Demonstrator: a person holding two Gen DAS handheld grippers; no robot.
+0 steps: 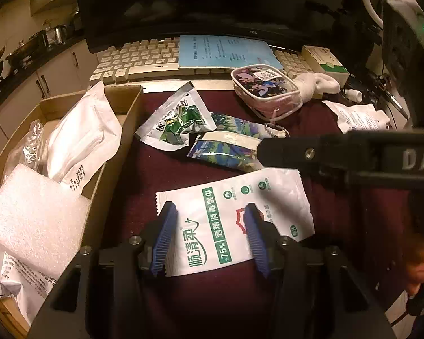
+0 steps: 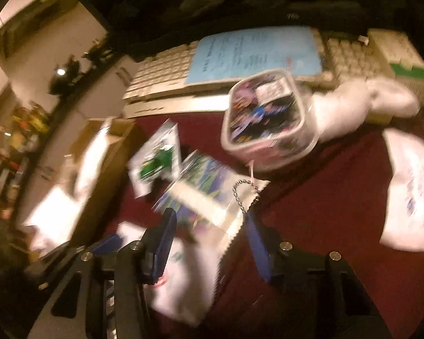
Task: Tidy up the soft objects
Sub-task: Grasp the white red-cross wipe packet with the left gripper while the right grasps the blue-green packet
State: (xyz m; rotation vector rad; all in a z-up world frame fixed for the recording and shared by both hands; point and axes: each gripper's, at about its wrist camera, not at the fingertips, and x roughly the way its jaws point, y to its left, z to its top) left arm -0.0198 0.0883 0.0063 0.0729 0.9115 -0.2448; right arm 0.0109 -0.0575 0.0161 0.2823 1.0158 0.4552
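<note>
My left fingers (image 1: pixel 209 234) sit nearest, their blue pads (image 1: pixel 166 237) standing on either side of the white wet-wipe packet (image 1: pixel 234 220) with green lettering. The packet lies flat on the dark red cloth (image 1: pixel 161 169) covering the table; the pads look to be touching its edges, but I cannot tell if they truly press it.

To the left stands a cardboard box (image 1: pixel 118 147) holding a white foam block (image 1: pixel 34 217), a white sealed pouch (image 1: pixel 82 138) and some crinkled clear plastic (image 1: pixel 31 147). Beyond the wipes lie a green-and-white sachet (image 1: pixel 181 121) and a blue floral packet (image 1: pixel 226 149), touching each other. Further back a clear zip pouch (image 1: pixel 265 90) with a purple print stands near a white rolled cloth (image 1: pixel 316 84), and another white printed packet (image 1: pixel 356 115) lies to the right. A pale keyboard (image 1: pixel 135 59) with a blue paper (image 1: pixel 226 50) on it runs along the back, below a dark monitor (image 1: pixel 212 2).

My right fingers (image 2: pixel 212 243) appear in a blurred view, apart, straddling the near end of the floral packet (image 2: pixel 209 197); whether they press it I cannot tell. A bead chain (image 2: pixel 246 195) lies across that packet's serrated edge, just below the zip pouch (image 2: pixel 268 118). In the left view, the right tool's dark body (image 1: pixel 339 155) reaches in over the floral packet.
</note>
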